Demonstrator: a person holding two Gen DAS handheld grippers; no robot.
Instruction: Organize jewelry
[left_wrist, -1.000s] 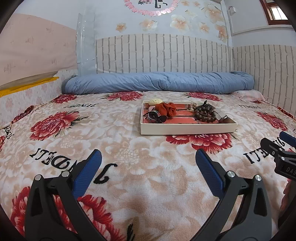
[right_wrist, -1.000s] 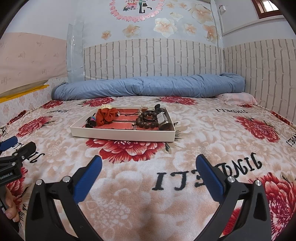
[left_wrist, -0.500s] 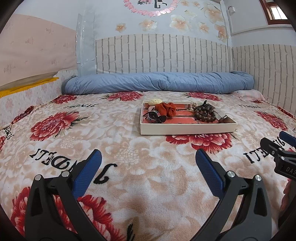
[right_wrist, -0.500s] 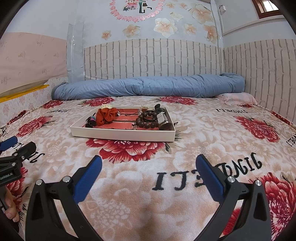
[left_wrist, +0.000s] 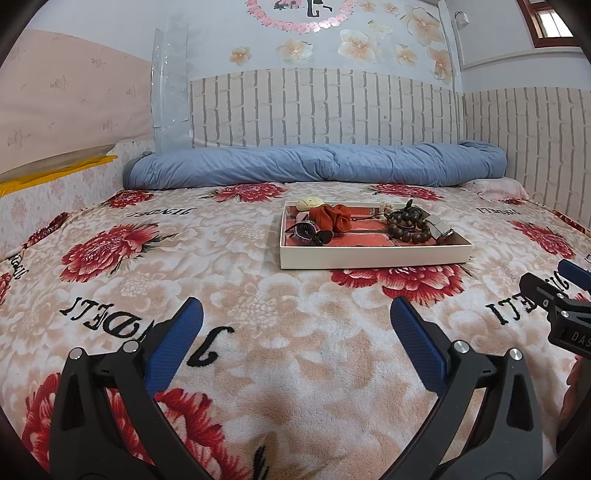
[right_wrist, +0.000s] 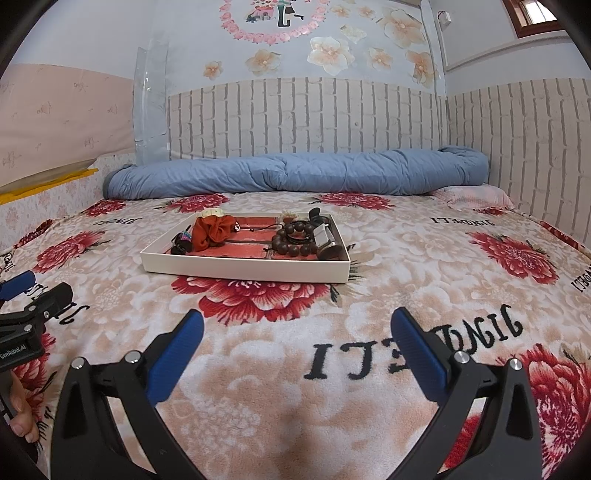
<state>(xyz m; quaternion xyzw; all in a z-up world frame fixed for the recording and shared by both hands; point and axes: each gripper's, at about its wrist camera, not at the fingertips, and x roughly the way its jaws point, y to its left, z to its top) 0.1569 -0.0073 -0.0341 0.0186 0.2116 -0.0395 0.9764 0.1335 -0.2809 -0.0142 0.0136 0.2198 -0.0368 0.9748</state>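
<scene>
A shallow white tray (left_wrist: 373, 255) (right_wrist: 243, 271) with a red lining sits on the flowered bedspread. It holds a rust-red scrunchie (left_wrist: 330, 218) (right_wrist: 212, 229), a dark wooden bead bracelet (left_wrist: 406, 227) (right_wrist: 293, 240), a black hair clip (left_wrist: 304, 230) (right_wrist: 181, 242), a cream piece (left_wrist: 310, 202) and a silver clip (left_wrist: 436, 224) (right_wrist: 322, 233). My left gripper (left_wrist: 295, 319) hovers open over the blanket, well short of the tray. My right gripper (right_wrist: 295, 321) is open too, equally far from the tray and holding nothing.
A rolled blue duvet (left_wrist: 314, 166) (right_wrist: 295, 173) lies along the brick-pattern headboard wall. A pink pillow (right_wrist: 476, 195) sits at the far right. The side wall (left_wrist: 535, 140) bounds the bed on the right. A hand (right_wrist: 20, 417) holds the left gripper's handle.
</scene>
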